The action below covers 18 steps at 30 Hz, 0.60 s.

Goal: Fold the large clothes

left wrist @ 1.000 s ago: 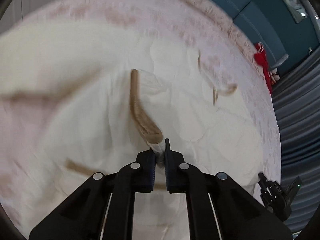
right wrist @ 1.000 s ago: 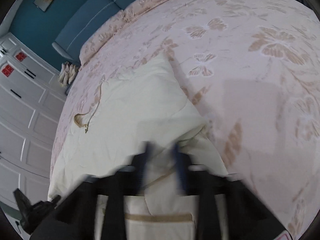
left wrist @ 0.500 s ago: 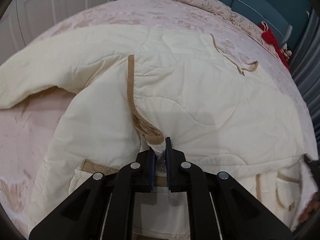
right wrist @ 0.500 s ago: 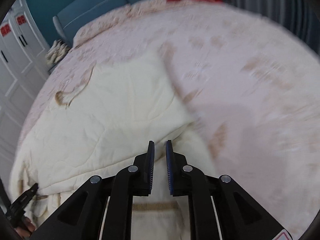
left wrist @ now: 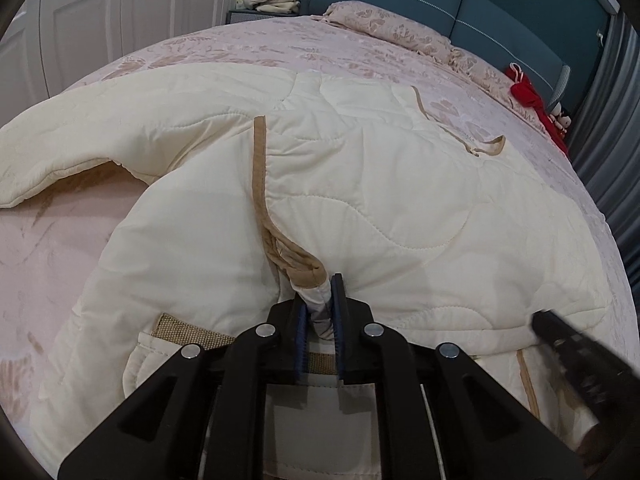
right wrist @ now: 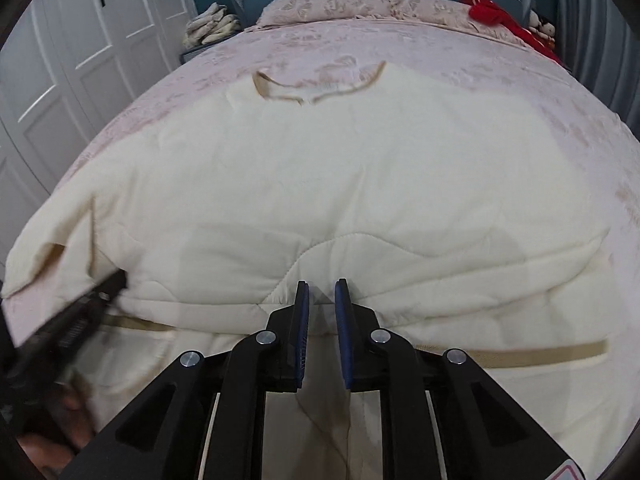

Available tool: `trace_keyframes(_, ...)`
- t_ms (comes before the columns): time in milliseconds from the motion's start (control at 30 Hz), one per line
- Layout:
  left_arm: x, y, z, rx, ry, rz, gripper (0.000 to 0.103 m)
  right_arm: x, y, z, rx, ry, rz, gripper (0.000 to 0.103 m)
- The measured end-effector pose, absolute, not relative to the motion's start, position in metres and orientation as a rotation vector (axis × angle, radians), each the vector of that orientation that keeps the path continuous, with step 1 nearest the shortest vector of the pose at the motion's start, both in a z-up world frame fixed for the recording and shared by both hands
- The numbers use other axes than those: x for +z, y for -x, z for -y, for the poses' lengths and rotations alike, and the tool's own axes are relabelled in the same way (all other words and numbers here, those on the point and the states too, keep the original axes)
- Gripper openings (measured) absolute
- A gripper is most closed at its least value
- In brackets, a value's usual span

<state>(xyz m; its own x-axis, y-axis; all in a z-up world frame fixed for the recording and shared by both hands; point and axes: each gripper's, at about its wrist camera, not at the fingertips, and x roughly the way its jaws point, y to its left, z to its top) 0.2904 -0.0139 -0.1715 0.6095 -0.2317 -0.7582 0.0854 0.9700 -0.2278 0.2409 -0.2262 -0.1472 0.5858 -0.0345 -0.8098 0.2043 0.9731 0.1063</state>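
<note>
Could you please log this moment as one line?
left hand-held gripper: shut on coat cuff | right hand-held gripper: open, empty, over coat | coat: on bed

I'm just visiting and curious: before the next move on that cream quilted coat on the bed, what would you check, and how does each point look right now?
1. Left gripper clamped on the coat: ok, fabric is pinched between its pads.
2. Right gripper free: ok, jaws apart, nothing between them.
3. Sleeve folded in: not ok, it lies spread to the side.
4. Bed space beyond the coat: ok, bare bedspread there.
5. Red item away from the coat: ok, near the headboard.
6. Firmness of the left grip: cannot tell.
</note>
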Motion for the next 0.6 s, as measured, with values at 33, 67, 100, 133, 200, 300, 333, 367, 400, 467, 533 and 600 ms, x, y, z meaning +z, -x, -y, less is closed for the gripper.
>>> trace_keyframes(33,-0.172,-0.290,0.015,-0.185,0.177,-0.894,0.011,-0.150,-0.236,0.223,-0.144,-0.187,-0.920,0.011)
trace_keyframes(67,-0.173,-0.290,0.015,-0.186,0.180,-0.889,0.012,-0.151,-0.236,0.220,-0.147,-0.178,-0.912,0.011)
trace_keyframes(100,-0.173,-0.291,0.014,-0.187,0.184,-0.886,0.012,-0.153,-0.234,0.216,-0.152,-0.163,-0.903,0.011)
trace_keyframes(133,-0.174,-0.291,0.014,-0.188,0.190,-0.882,0.012,-0.155,-0.231,0.215,-0.154,-0.154,-0.897,0.011)
trace_keyframes(200,-0.175,-0.292,0.012,-0.193,0.204,-0.875,0.012,-0.159,-0.227,0.213,-0.156,-0.145,-0.887,0.011)
trace_keyframes(300,-0.175,-0.292,0.010,-0.199,0.220,-0.874,0.013,-0.161,-0.235,0.223,-0.153,-0.153,-0.883,0.010)
trace_keyframes(333,-0.175,-0.292,0.010,-0.201,0.223,-0.874,0.013,-0.160,-0.239,0.224,-0.154,-0.153,-0.884,0.010)
trace_keyframes(367,-0.174,-0.292,0.009,-0.204,0.229,-0.875,0.013,-0.160,-0.239,0.223,-0.156,-0.148,-0.884,0.010)
trace_keyframes(400,-0.173,-0.292,0.008,-0.209,0.241,-0.876,0.013,-0.160,-0.238,0.223,-0.158,-0.141,-0.885,0.010)
trace_keyframes(467,-0.162,-0.291,-0.008,-0.227,0.324,-0.901,0.022,-0.159,-0.244,0.224,-0.163,-0.131,-0.891,0.010)
trace_keyframes(533,-0.144,-0.282,-0.044,-0.198,0.448,-0.897,0.042,-0.158,-0.245,0.225,-0.163,-0.127,-0.893,0.010)
trace_keyframes(600,-0.119,-0.264,-0.102,-0.139,0.584,-0.805,0.085,-0.153,-0.244,0.226,-0.159,-0.138,-0.895,0.011)
